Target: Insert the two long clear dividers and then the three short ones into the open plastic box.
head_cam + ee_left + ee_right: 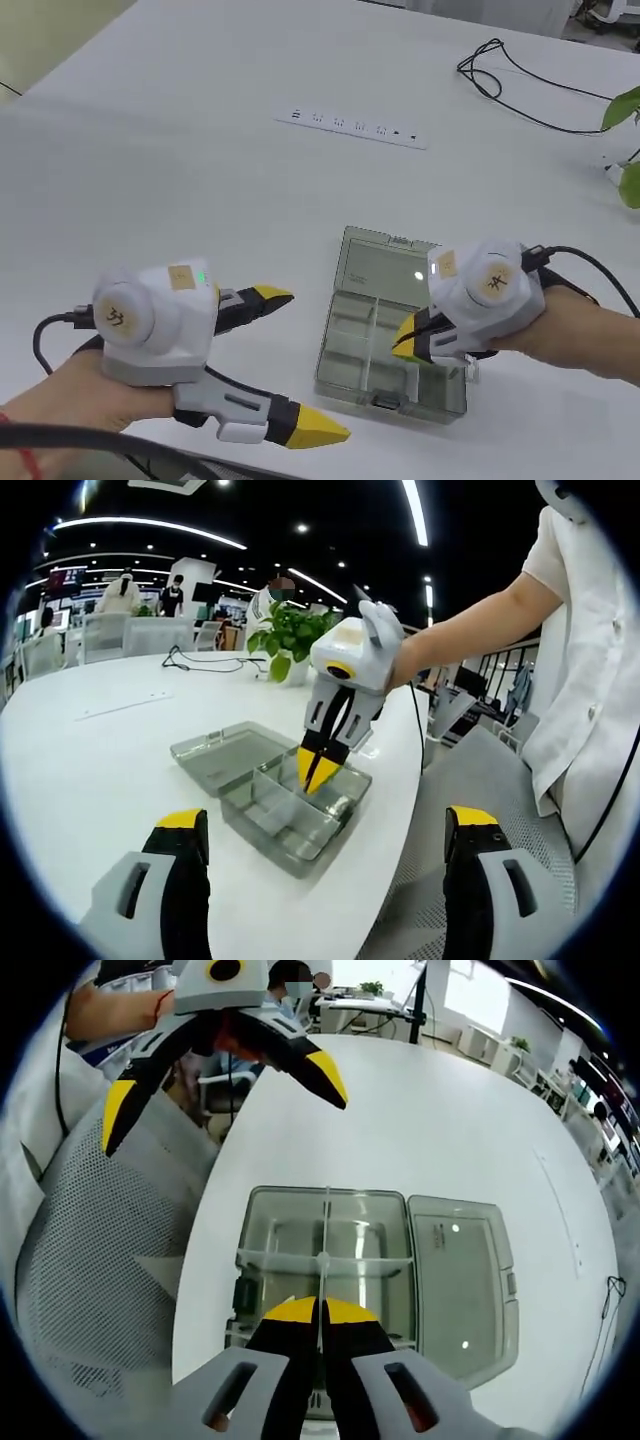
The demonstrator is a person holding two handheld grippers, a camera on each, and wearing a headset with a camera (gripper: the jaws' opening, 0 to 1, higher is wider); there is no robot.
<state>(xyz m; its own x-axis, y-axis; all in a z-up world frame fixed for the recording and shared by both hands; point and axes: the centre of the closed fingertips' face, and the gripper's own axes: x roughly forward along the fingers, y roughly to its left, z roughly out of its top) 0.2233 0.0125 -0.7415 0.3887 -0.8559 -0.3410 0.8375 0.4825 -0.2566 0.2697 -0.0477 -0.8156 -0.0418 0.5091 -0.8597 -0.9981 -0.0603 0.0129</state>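
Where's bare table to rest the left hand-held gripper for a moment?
Widest free patch: the table between the power strip and the left hand-held gripper, left of the box. Crowded: over the box, where the right hand-held gripper grips a divider, and far right by the cable and plant.

Left claw (pixel 303 365), right claw (pixel 403 342) (white, yellow-tipped)

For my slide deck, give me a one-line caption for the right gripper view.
Right tool pinches a clear divider into the open plastic box; left tool hangs open beyond.
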